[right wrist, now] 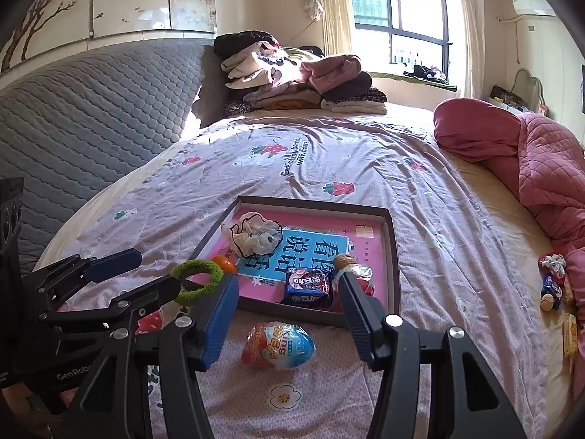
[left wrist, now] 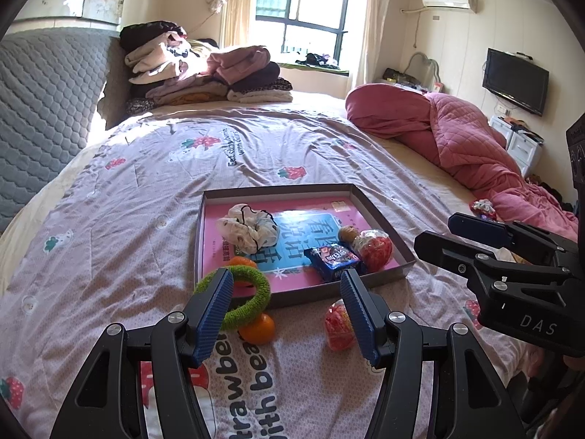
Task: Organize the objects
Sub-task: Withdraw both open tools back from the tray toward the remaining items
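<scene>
A shallow grey tray (left wrist: pixel 278 188) (right wrist: pixel 314 201) with a pink book in its bottom lies on the bedspread. In it are a white scrunchie (left wrist: pixel 248 230) (right wrist: pixel 252 237), a blue cookie pack (left wrist: pixel 334 259) (right wrist: pixel 309 287), a red wrapped ball (left wrist: pixel 374 247) and a small brown ball (left wrist: pixel 347 234). A green fuzzy ring (left wrist: pixel 237 292) (right wrist: pixel 197 281) leans at the tray's near left corner, with an orange ball (left wrist: pixel 257 327) beside it. A wrapped toy egg (right wrist: pixel 279 344) (left wrist: pixel 338 325) lies in front of the tray. My left gripper (left wrist: pixel 287 311) (right wrist: pixel 146 274) hovers open over the ring. My right gripper (right wrist: pixel 289 314) (left wrist: pixel 446 236) hangs open above the egg, not touching it.
A pink quilt (left wrist: pixel 457 135) is bunched along the right side of the bed. Folded clothes (left wrist: pixel 204 69) are piled at the far end. A grey padded headboard (left wrist: pixel 44 109) rises on the left. Several small loose items (right wrist: pixel 554 281) lie by the quilt at the right.
</scene>
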`<move>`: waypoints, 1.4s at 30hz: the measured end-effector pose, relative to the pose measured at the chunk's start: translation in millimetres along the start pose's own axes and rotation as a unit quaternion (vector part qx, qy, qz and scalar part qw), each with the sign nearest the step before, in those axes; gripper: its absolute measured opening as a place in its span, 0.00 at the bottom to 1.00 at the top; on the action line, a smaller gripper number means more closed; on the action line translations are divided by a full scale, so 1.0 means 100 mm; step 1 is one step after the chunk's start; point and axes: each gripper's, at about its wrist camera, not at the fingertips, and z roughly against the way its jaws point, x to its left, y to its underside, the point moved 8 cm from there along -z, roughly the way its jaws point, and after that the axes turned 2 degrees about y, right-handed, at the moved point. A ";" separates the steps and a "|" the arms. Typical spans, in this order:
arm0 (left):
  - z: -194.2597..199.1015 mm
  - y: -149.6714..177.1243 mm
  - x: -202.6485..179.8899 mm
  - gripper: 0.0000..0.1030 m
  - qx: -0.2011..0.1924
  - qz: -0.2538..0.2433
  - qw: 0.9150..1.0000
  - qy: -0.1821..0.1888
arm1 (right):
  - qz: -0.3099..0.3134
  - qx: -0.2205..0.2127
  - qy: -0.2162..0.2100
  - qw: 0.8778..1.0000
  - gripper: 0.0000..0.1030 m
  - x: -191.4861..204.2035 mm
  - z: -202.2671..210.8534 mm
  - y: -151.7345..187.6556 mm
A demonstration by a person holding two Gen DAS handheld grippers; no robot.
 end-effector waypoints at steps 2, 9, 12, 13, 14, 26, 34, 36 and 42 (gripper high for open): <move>0.02 0.03 0.00 0.61 0.001 -0.001 1.000 0.000 | 0.002 -0.001 0.000 1.000 0.55 0.00 0.02 0.02; 0.08 0.12 0.00 0.61 0.003 0.001 1.000 -0.003 | 0.008 0.000 0.000 1.000 0.55 0.00 0.10 0.10; 0.10 0.16 -0.01 0.61 0.005 0.001 1.000 -0.005 | 0.009 0.000 0.000 1.000 0.55 0.01 0.13 0.12; 0.11 0.17 -0.01 0.61 0.006 0.001 1.000 -0.005 | 0.009 0.000 0.000 1.000 0.55 0.01 0.14 0.13; 0.12 0.18 -0.01 0.61 0.006 0.001 1.000 -0.006 | 0.010 0.000 0.000 1.000 0.55 0.01 0.15 0.14; 0.25 0.38 0.00 0.61 0.012 0.006 1.000 -0.014 | 0.017 -0.010 -0.007 1.000 0.55 0.07 0.31 0.28; 0.25 0.54 0.01 0.61 0.026 0.004 0.999 -0.019 | 0.019 -0.008 -0.007 1.000 0.56 0.08 0.36 0.37; 0.27 0.56 0.01 0.61 0.026 0.004 0.999 -0.021 | 0.018 -0.007 -0.005 1.000 0.56 0.06 0.37 0.40; 0.32 0.58 0.01 0.61 0.024 0.006 0.999 -0.022 | 0.016 -0.004 -0.003 1.000 0.56 0.03 0.39 0.46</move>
